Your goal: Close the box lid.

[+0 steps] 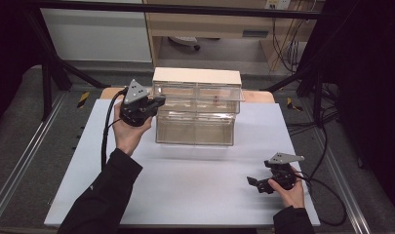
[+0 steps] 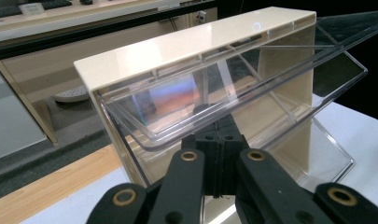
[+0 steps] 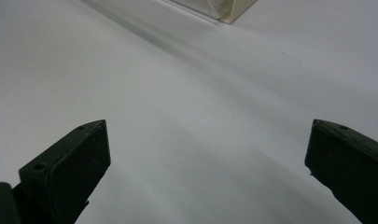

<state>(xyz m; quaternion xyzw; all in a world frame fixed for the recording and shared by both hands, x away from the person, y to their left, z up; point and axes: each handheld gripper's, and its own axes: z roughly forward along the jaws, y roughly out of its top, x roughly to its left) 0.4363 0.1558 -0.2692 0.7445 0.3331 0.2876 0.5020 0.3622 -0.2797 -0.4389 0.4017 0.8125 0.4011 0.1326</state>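
The person's left hand (image 1: 128, 127) reaches forward from a dark sleeve and holds the left tongs (image 1: 158, 101) up against the upper left corner of the drawer cabinet (image 1: 197, 78), the grey three-cornered plate tilted on top and the cable looping back along the forearm. In the left gripper view the left tongs (image 2: 219, 140) are pressed together, their black tips meeting right at the front lip of the clear upper drawer (image 2: 233, 88); whether they pinch that lip or only rest against it I cannot tell.

The right hand (image 1: 288, 191) lies low near the front right corner of the counter (image 1: 185, 185), well apart from the cabinet, with the right tongs (image 1: 254, 183) pointing across the white surface towards the left. In the right gripper view the right tongs (image 3: 207, 163) stand wide apart, bare counter between them and a corner of the cabinet far off at the top edge.

The cabinet stands at the back middle of the counter, a cream shell with clear plastic drawers in two rows. The upper drawer is drawn out and tipped forward, so its clear front slants away from the shell. The lower drawer (image 1: 195, 129) juts out towards the person. The drawers look see-through right to their floors, with nothing distinct inside them that I can make out.
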